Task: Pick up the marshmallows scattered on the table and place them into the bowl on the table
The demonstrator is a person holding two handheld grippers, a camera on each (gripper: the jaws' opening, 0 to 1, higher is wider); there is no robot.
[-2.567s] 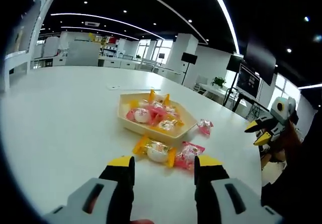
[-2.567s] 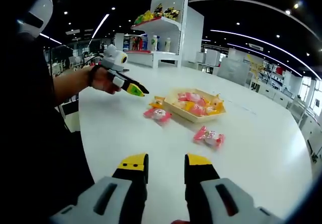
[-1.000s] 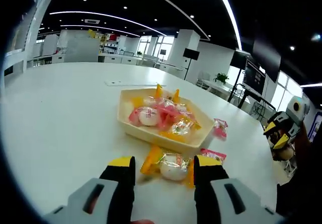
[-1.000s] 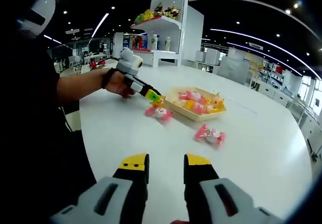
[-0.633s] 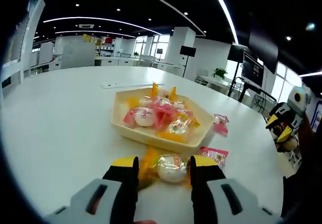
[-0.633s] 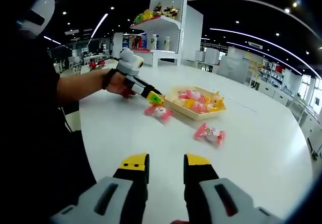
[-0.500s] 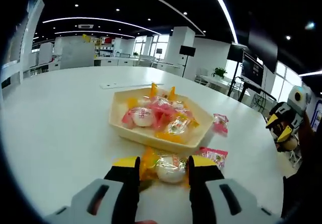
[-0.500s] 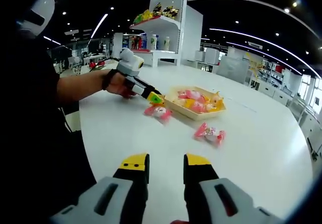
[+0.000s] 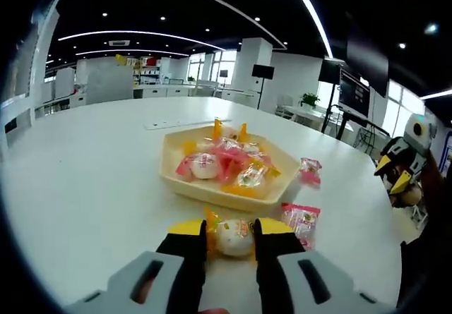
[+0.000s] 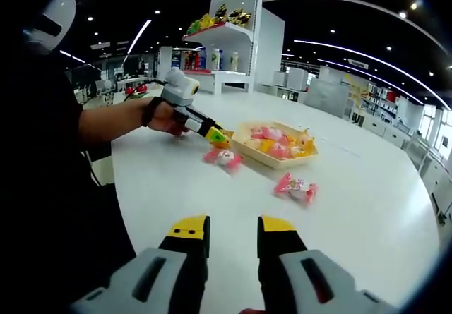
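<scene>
A: Left gripper (image 9: 230,231)?
B: Jaws pinch a yellow-wrapped marshmallow (image 9: 234,236) at six o'clock, just before the bowl (image 9: 227,164).
A: And beyond?
B: A pink marshmallow (image 9: 302,220) at four o'clock beside the bowl (which holds several wrapped ones), another pink one (image 9: 308,170) at two o'clock.
A: Right gripper (image 10: 233,228)?
B: Jaws spread, nothing between them, over the white table (image 10: 367,208); the bowl lies at twelve o'clock.

Ahead of my left tool (image 9: 231,231) the bowl (image 9: 191,184) blocks the straight path, pink marshmallow (image 9: 302,219) just right. My right tool (image 10: 233,228) has open bench (image 10: 367,208) ahead.
</scene>
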